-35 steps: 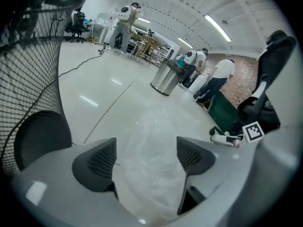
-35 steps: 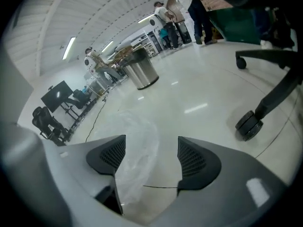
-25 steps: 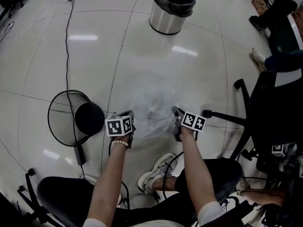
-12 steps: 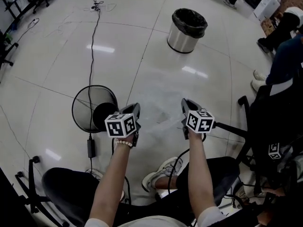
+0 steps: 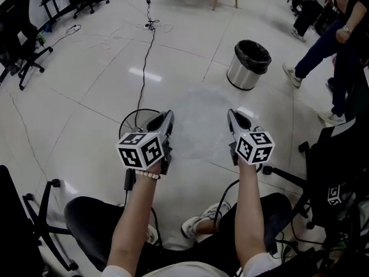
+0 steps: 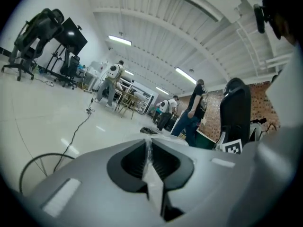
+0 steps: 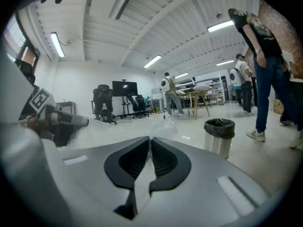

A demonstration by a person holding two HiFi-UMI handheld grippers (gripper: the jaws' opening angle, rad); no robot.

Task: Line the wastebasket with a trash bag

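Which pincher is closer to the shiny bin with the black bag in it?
Right. In the head view the right gripper sits just below-left of the metal bin; the left gripper is farther left, across the clear bag both pinch.

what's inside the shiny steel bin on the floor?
The round shiny steel bin holds a black bag liner, folded over its rim. Anything deeper inside cannot be seen: the opening shows only black.

Operator's kit: white short sleeves, dark trousers, pale sneaker, bead bracelet at left wrist. Left gripper, right gripper: grey moulded shells, black ribbed pads, marker cube apiece, black-and-white squares. Black cable trailing beneath.
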